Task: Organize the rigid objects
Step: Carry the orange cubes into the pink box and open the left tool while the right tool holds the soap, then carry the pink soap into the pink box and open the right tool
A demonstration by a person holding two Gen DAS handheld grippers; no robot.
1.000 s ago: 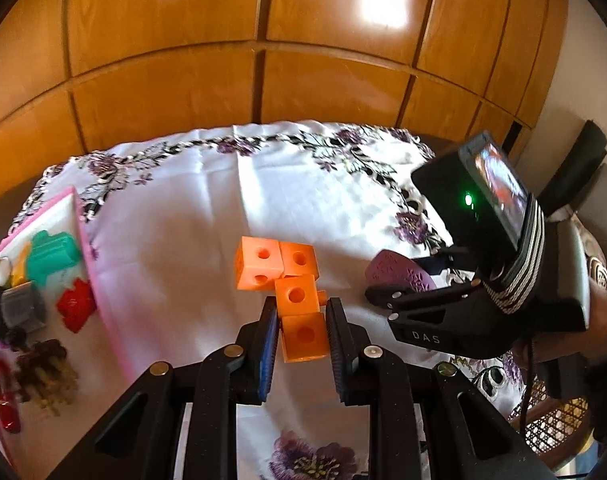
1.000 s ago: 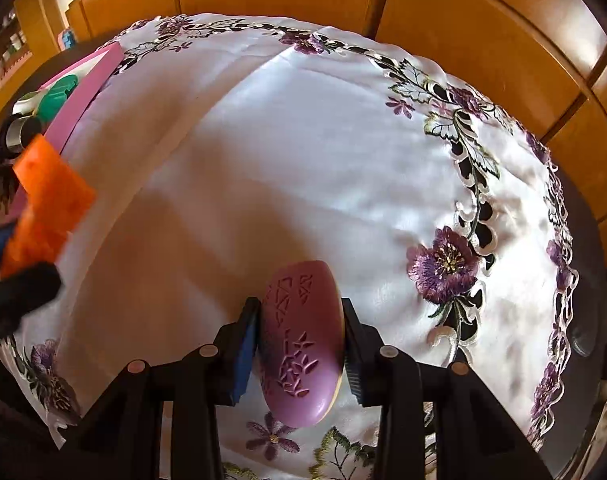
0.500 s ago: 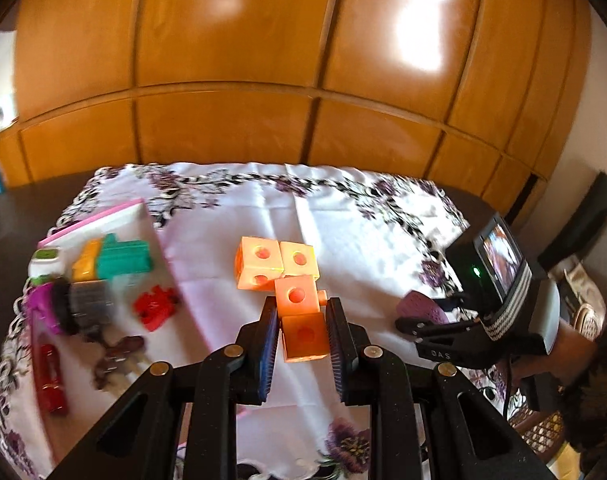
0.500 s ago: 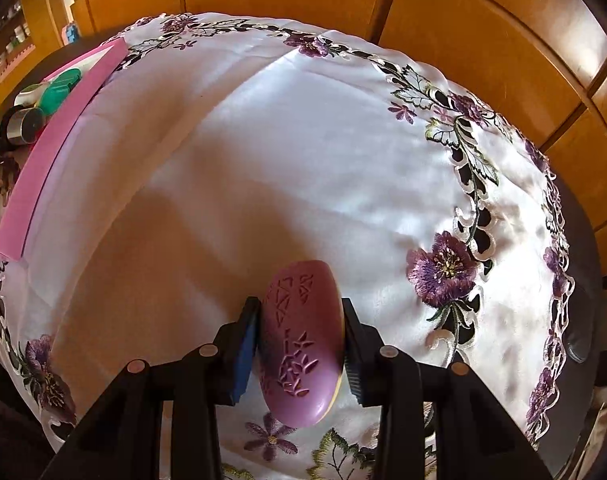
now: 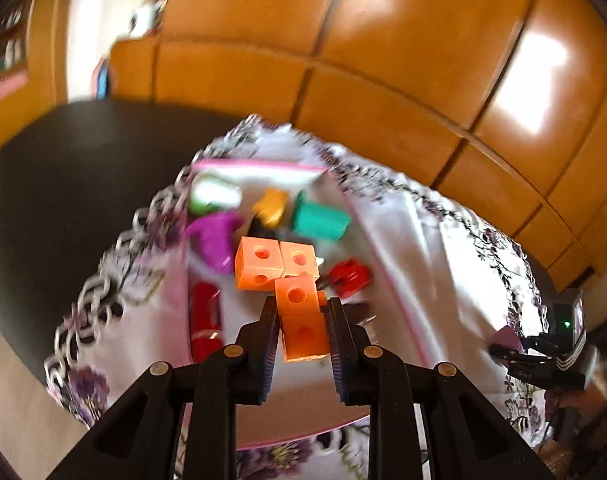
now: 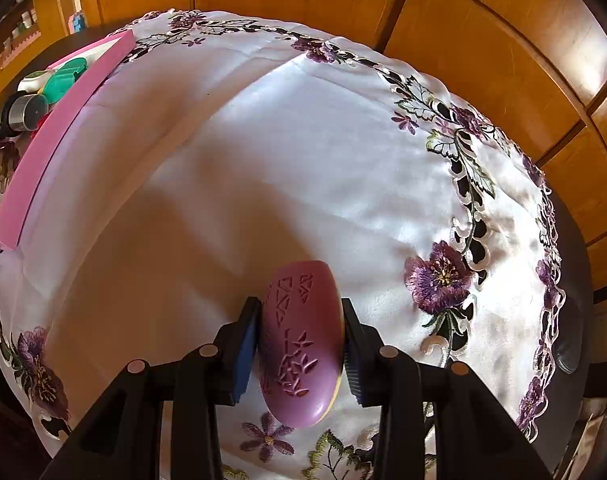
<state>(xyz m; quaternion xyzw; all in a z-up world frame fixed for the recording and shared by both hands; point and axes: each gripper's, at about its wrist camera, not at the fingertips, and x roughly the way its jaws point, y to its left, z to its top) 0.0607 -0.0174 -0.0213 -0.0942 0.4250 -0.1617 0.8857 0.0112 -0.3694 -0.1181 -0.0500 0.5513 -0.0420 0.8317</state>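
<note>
The left gripper [image 5: 302, 336] has its fingers [image 5: 265, 344] closed on the lowest cube of an orange block cluster [image 5: 287, 280], four joined cubes with round holes, held in the air above a pink-rimmed tray [image 5: 263, 166]. Only the blurred left wrist view looks down into that tray: a teal piece [image 5: 321, 222], a yellow piece [image 5: 271, 206], a magenta piece [image 5: 215, 238], a red cylinder [image 5: 205, 320] and a small red piece [image 5: 351, 274] lie inside it. At its far right edge the same view catches the right gripper [image 5: 503, 350] from the side, well apart from the tray.

The right wrist view shows what that gripper grips: a purple oval case [image 6: 301, 344] with cut-out patterns, clamped between the fingers [image 6: 245, 348] just over the embroidered white tablecloth [image 6: 283, 152] covering the bench. Here the tray [image 6: 43, 156] appears only as a pink wall at far left, with a silver-capped item [image 6: 27, 110] showing behind it.
</note>
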